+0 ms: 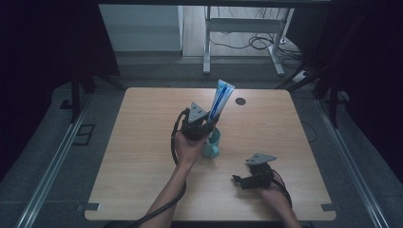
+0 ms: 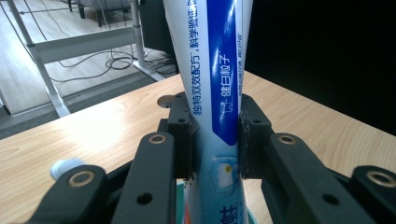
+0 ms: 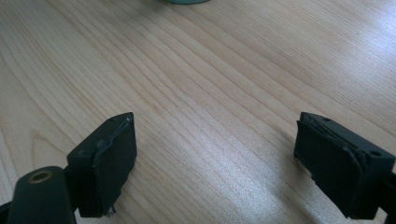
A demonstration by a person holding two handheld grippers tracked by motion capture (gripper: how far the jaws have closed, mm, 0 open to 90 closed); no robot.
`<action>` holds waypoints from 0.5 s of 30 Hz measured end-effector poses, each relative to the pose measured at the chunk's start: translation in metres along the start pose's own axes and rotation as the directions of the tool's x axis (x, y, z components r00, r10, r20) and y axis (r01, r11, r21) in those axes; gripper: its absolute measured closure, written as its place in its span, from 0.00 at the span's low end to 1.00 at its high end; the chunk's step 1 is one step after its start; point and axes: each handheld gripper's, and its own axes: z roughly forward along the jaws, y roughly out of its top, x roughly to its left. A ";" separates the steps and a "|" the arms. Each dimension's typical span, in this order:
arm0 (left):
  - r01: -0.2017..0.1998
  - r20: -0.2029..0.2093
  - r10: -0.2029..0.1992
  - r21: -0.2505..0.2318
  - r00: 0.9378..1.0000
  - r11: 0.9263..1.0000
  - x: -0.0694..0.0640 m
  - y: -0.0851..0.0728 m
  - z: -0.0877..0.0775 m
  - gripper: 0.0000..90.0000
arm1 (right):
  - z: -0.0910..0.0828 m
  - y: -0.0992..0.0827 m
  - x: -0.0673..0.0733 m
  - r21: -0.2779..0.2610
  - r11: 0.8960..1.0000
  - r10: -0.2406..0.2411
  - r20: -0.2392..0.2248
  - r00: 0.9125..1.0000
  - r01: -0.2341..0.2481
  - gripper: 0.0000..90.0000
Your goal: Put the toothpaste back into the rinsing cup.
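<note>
Jaws of the left gripper [image 2: 215, 135] pinch the toothpaste tube [image 2: 217, 84] upright over the teal cup [image 1: 211, 142], while the right gripper [image 3: 215, 163] rests spread wide and empty on the table [image 3: 210, 84].

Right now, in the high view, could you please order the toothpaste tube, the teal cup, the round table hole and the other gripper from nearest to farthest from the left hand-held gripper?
1. Blue-and-white toothpaste tube: clamped in the left hand-held gripper, rising up and right.
2. Teal plastic cup: directly beneath it.
3. Dark round table hole: beyond, to the right.
4. Right hand-held gripper: near edge, right, jaws open.
</note>
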 end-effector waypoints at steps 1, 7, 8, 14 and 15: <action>0.002 -0.001 -0.002 -0.001 1.000 1.000 0.000 -0.001 0.001 0.79 | 0.000 0.000 0.000 0.000 1.000 0.001 0.000 1.000 -0.001 0.15; 0.005 -0.013 -0.005 0.007 1.000 1.000 -0.001 -0.011 0.004 0.79 | 0.000 0.000 0.000 0.001 1.000 0.002 0.000 1.000 -0.002 0.15; 0.008 -0.014 -0.008 0.007 1.000 1.000 -0.001 -0.013 0.005 0.79 | 0.000 0.000 0.000 0.001 1.000 0.002 0.000 1.000 -0.002 0.15; -0.012 -0.022 0.013 0.031 1.000 0.999 -0.005 -0.021 0.010 0.79 | 0.000 0.000 0.000 0.001 1.000 0.002 0.000 1.000 -0.002 0.15; -0.015 -0.024 0.016 0.033 1.000 0.999 -0.006 -0.023 0.011 0.79 | 0.000 0.000 0.000 0.001 1.000 0.002 0.000 1.000 -0.002 0.15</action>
